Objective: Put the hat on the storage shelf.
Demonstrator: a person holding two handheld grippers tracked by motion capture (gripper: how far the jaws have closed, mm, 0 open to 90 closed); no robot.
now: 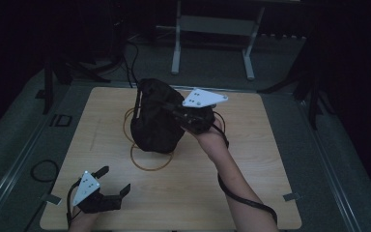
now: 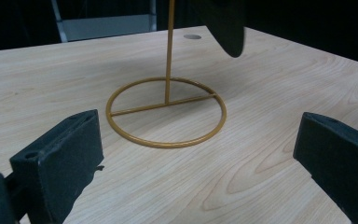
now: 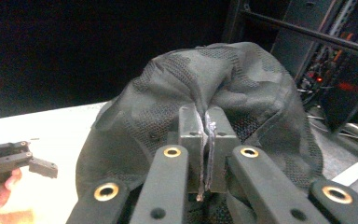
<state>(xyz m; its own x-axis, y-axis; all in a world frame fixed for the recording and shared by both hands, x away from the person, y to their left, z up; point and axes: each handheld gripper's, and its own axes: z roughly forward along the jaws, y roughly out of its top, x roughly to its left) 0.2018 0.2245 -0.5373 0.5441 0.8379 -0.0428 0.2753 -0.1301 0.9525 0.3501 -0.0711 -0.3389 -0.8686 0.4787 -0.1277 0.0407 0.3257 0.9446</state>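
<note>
Black mesh-textured cap (image 3: 223,88), bunched between clamped right fingers (image 3: 206,135); left fingers (image 2: 65,154) wide apart.

— Left side? 
— The left gripper (image 1: 110,186) sits low near the desk's front edge, jaws spread wide.

— And the right? 
— The right gripper (image 1: 176,112) is raised mid-desk on an outstretched forearm, jaws pinched together.
</note>
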